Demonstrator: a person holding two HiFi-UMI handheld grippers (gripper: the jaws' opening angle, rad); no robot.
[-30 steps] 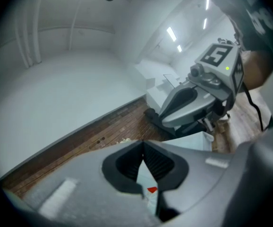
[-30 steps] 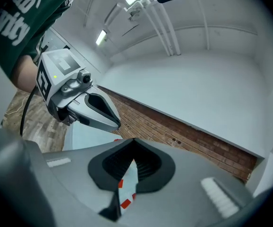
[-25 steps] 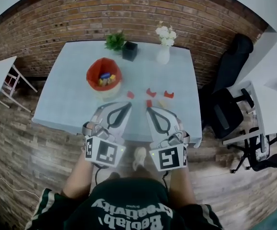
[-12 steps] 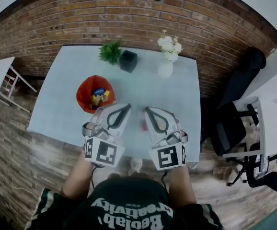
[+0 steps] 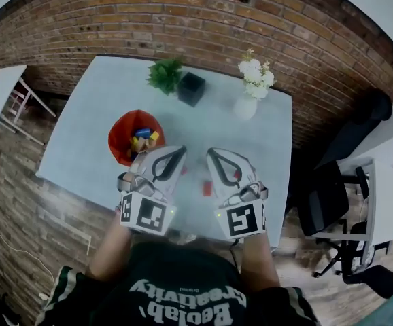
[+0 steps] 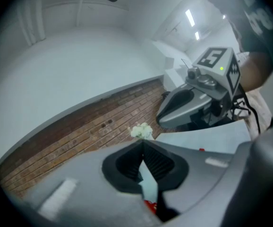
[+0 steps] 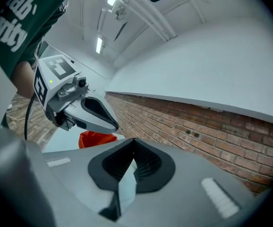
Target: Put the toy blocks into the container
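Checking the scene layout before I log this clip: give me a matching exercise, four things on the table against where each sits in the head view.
Things
1. red container
2. vase of white flowers
3. green plant
4. red block

Places
A. far side of the table, beside the black pot
B. on the table, between the left gripper and the right gripper
C. left part of the table, with blocks inside
D. far right part of the table

Pairs: 1-C, 2-D, 3-A, 4-B
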